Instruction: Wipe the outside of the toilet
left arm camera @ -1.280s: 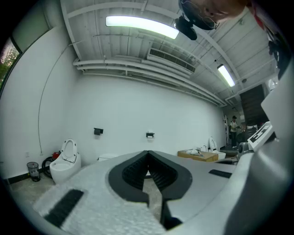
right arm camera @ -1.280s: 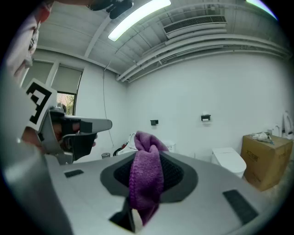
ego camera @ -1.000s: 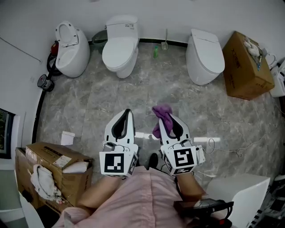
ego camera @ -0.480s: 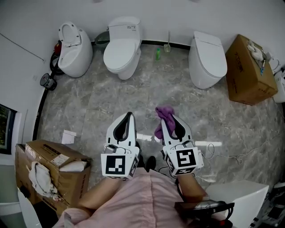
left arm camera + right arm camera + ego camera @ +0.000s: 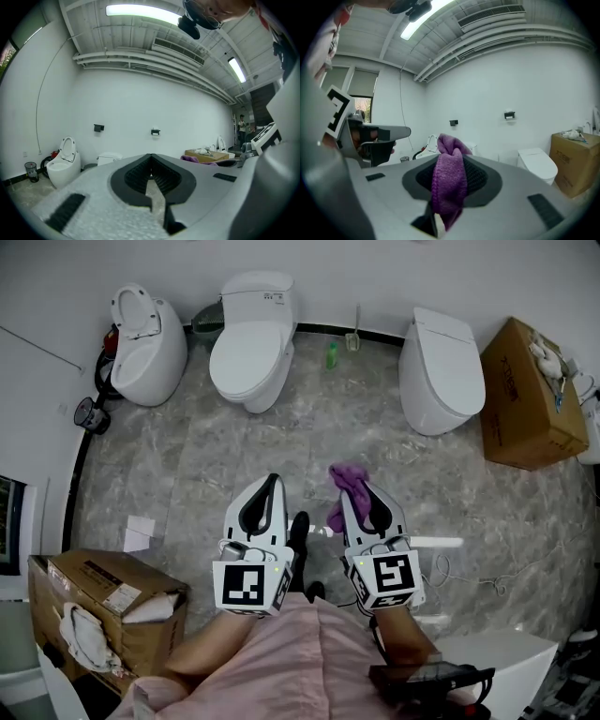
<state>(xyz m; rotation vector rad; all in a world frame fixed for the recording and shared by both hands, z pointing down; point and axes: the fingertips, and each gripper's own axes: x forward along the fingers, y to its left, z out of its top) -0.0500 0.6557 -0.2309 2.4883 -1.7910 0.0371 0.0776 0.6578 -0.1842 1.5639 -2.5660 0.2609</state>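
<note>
Three white toilets stand along the far wall: one with its lid up (image 5: 148,334), a middle one (image 5: 248,338) and a right one (image 5: 441,357). My left gripper (image 5: 273,480) is held over the floor, shut with nothing in it; its jaws meet at the tip (image 5: 151,157). My right gripper (image 5: 345,491) beside it is shut on a purple cloth (image 5: 345,479), which bunches above the jaws and hangs down between them (image 5: 450,183). Both grippers are well short of the toilets. The right toilet (image 5: 536,165) shows ahead in the right gripper view.
A cardboard box (image 5: 534,395) stands at the right wall, another (image 5: 103,610) at lower left. A green bottle (image 5: 331,354) and a brush (image 5: 353,334) sit between the toilets. A cable (image 5: 487,582) lies on the floor. My black shoe (image 5: 298,526) is between the grippers.
The view has shifted forward: the floor and the lower-left box slid toward me, and a black shoe has stepped out between the grippers. Both grippers keep their pose and hold.
</note>
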